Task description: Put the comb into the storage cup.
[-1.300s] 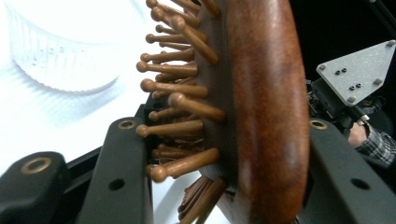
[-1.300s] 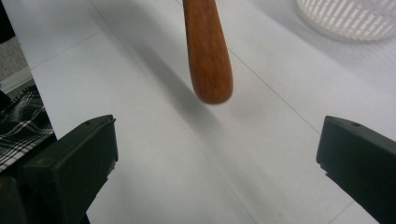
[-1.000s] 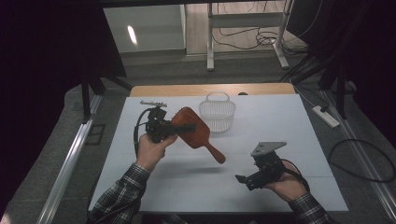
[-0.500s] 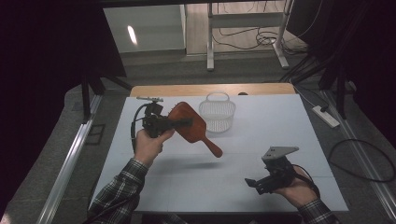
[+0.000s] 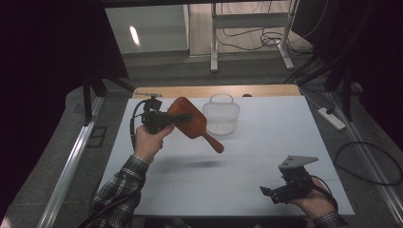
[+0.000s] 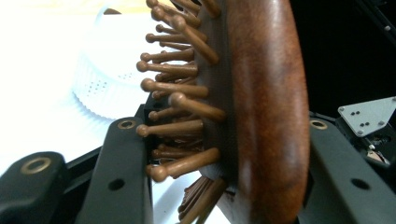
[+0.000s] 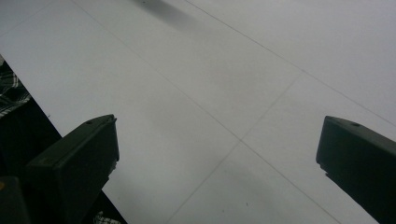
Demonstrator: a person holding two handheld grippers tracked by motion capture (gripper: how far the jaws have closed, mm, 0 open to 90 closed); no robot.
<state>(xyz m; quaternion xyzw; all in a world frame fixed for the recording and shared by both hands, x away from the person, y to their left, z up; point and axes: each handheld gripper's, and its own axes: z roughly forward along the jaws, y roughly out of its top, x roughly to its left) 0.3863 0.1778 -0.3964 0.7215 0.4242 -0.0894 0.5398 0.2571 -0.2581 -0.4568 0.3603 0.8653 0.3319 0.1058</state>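
We see one wooden paddle hairbrush (image 5: 192, 123) held up in the air above the far left part of the white table (image 5: 266, 156), its shadow lying on the sheet below it. Its back is smooth, reddish-brown and gently domed, with a slim rounded handle that slopes down toward the right and the near side. In the left gripper view the brush (image 6: 261, 107) shows its other face, set with many round-tipped wooden pins standing out in rows. The left gripper (image 5: 183, 118) is clamped on the broad head of the brush: one black jaw presses among the pins, the other lies against the polished back. Just to the right of the brush head, at the far side of the table, stands one small white plastic basket (image 5: 221, 116) with finely slotted walls and an arched handle; it is apart from the brush. The right gripper (image 5: 266, 192) sits low over the near right corner of the table, well apart from the brush and the basket, with a grey three-cornered plate on top. In the right gripper view its two matte black jaws stand wide apart with nothing between them but the plain white sheet (image 7: 224, 93), crossed by thin seams. We count two grippers, one brush, one basket.
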